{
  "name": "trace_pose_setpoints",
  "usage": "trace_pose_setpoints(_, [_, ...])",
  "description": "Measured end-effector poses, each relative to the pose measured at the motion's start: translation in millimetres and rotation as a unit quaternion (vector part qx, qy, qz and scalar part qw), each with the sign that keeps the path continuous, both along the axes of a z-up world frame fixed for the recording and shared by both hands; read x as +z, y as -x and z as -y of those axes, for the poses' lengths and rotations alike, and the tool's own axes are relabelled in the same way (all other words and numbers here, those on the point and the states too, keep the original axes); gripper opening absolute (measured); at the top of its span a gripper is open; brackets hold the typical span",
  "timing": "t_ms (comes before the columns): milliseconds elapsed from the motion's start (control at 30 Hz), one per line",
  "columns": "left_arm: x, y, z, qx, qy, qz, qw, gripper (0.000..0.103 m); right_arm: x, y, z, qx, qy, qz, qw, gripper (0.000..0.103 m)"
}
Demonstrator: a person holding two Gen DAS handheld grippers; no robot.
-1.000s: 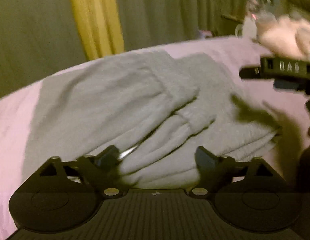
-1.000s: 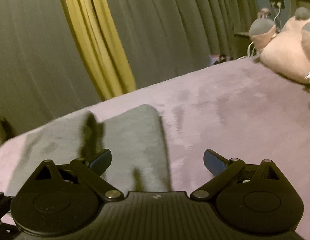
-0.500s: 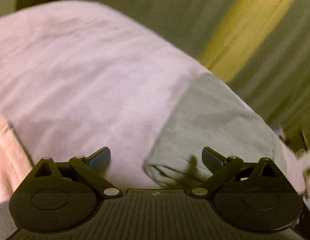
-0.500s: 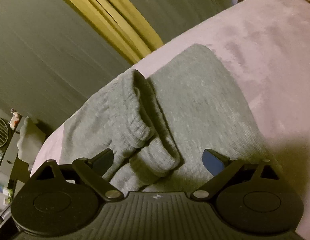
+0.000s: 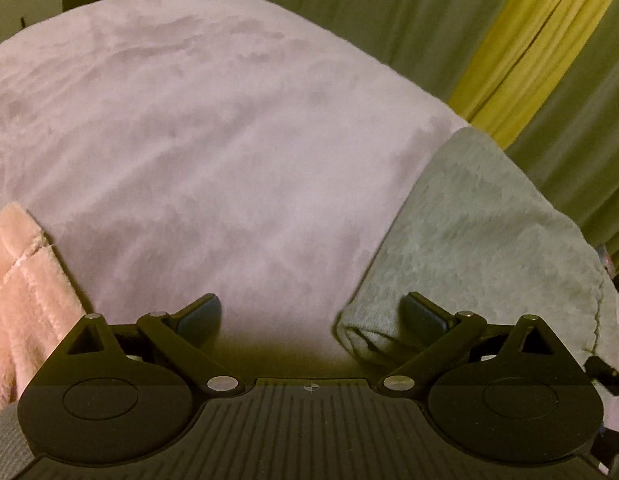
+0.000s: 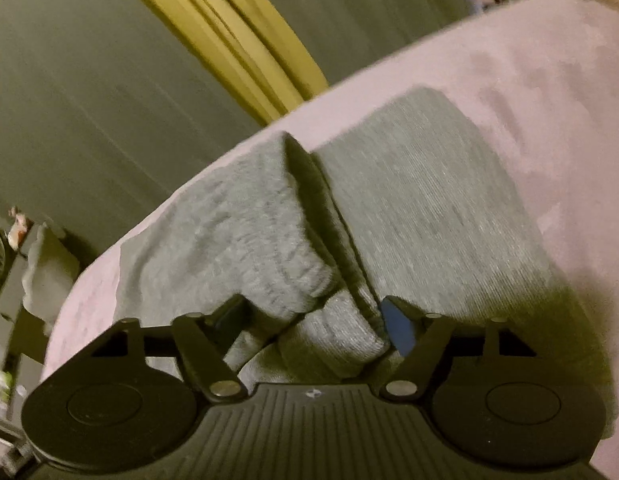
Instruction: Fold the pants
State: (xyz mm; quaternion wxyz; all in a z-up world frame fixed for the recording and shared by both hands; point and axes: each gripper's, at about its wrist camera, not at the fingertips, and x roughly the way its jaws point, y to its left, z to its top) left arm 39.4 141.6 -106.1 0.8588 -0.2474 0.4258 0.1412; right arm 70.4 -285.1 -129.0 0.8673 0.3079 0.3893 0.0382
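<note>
I count one grey pants (image 6: 409, 208) on the bed (image 5: 189, 140), my left gripper (image 5: 313, 316) wide and empty beside it, my right gripper (image 6: 313, 320) just closing around its bunched cuff.

a: any lettering, label or number to read in either wrist view?
b: none. only a tiny round crosshair mark at the front edge of each gripper body, around 6 o'clock in both views, and no letters in it.
a: and on the cloth or the curtains?
b: nothing legible.
</note>
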Motion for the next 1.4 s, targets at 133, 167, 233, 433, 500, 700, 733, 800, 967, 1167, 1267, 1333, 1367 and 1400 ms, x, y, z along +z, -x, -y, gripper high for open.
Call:
trace_pose_setpoints(133, [-1.6, -0.7, -1.0, 0.003, 0.006, -0.004, 1.0000, 0.101, -6.6, -16.4, -4.7, 0.021, -0.031, -0.008, 0.999, 0.099])
trace_pose_setpoints(167, [-1.9, -0.9, -1.2, 0.003, 0.007, -0.007, 0.9999, 0.101, -5.8, -21.8, -9.9, 0.025, -0.015, -0.019, 0.999, 0.099])
trace_pose_setpoints(233, [-3.1, -1.5, -1.4, 0.005, 0.009, -0.008, 0.9999, 0.101, -0.3, -30.8, -19.7, 0.032, 0.020, -0.035, 0.999, 0.099])
trace_pose_setpoints(433, [-3.7, -1.7, -2.5, 0.008, 0.012, -0.010, 0.9998, 0.101, 16.5, -24.2, -11.0, 0.022, -0.007, 0.011, 1.000, 0.050])
trace_pose_setpoints(500, [-3.8, -1.8, -1.0, 0.004, 0.010, -0.009, 0.9999, 0.101, 12.4, -21.8, -5.5, 0.022, -0.031, 0.017, 0.999, 0.051])
trace_pose_setpoints(700, [-2.6, -4.3, 12.7, -0.035, -0.011, -0.008, 0.9993, 0.101, -11.4, -39.5, 5.3, 0.013, -0.107, -0.017, 0.994, 0.074])
trace_pose_setpoints(733, [-2.5, -4.6, 15.0, -0.038, -0.016, -0.009, 0.9991, 0.101, -12.3, -41.4, 5.5, 0.009, -0.118, -0.020, 0.993, 0.074])
trace_pose_setpoints(800, [-1.9, -5.1, 18.4, -0.045, -0.021, -0.008, 0.9987, 0.101, -13.0, -45.9, -1.5, 0.006, -0.134, -0.026, 0.991, 0.075])
trace_pose_setpoints(967, [-3.5, -5.6, 18.7, -0.049, -0.015, -0.010, 0.9986, 0.102, -15.7, -52.2, -2.8, 0.032, -0.141, -0.029, 0.989, 0.079])
trace_pose_setpoints(1167, [-4.6, -8.9, 19.2, -0.050, -0.024, -0.016, 0.9983, 0.102, -2.2, -52.9, -31.0, 0.054, -0.033, -0.011, 0.998, 0.051])
trace_pose_setpoints(1267, [-4.2, -8.8, 18.4, -0.050, -0.019, -0.014, 0.9985, 0.102, 9.8, -46.0, -35.6, 0.053, -0.035, 0.008, 0.998, 0.043])
trace_pose_setpoints(1333, [-3.7, -7.2, 17.0, -0.050, -0.009, -0.007, 0.9987, 0.102, 24.8, -40.3, -36.0, 0.052, -0.045, 0.032, 0.997, 0.042])
trace_pose_setpoints(1367, [-2.9, -5.9, 16.0, -0.051, -0.005, -0.002, 0.9987, 0.102, 35.7, -36.8, -36.6, 0.054, -0.050, 0.048, 0.996, 0.041])
trace_pose_setpoints(1400, [-1.9, -4.7, 15.0, -0.052, -0.002, 0.003, 0.9986, 0.102, 47.6, -31.8, -37.4, 0.054, -0.053, 0.064, 0.995, 0.041])
